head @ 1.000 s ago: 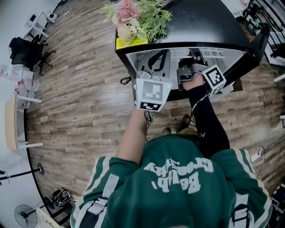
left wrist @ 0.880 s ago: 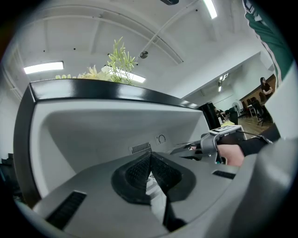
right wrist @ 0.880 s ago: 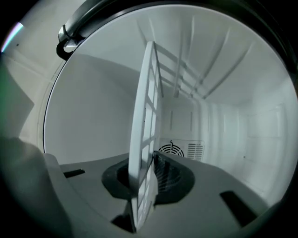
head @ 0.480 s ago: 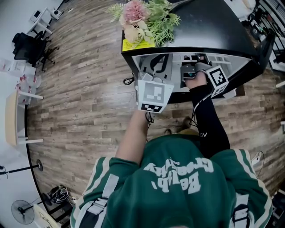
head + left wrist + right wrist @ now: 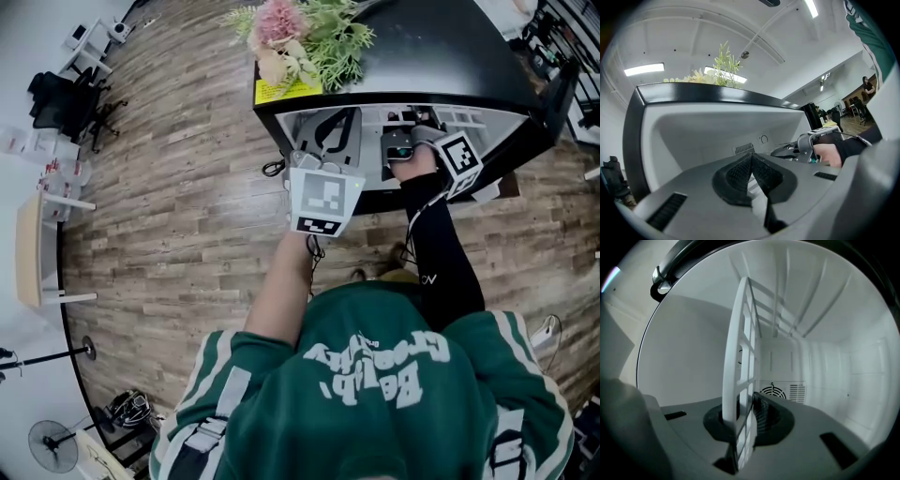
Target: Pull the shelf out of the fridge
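Nearest the body, the bare left forearm [image 5: 286, 281] was bent up in front of the chest; it carried the left claw [image 5: 751, 172] just outside the opening, its ribbed pads pressed together on nothing, seemingly parked aside so as not to block the way out; beyond it the black-sleeved right arm [image 5: 436, 248] reached forward and down into the low black fridge with a white interior [image 5: 450, 66]; the right claw [image 5: 745, 420] was clamped on the front edge of the white plastic grid shelf [image 5: 740, 348]; that shelf ran upright through the right gripper view, so the claw was probably rolled onto its side to pinch a level panel; the shelf sat inside the cabinet, its far end toward the round fan grille [image 5: 771, 392] on the back wall, so it looked not yet drawn out; a pink-and-green flower bunch [image 5: 300, 37] lay on the fridge's top.
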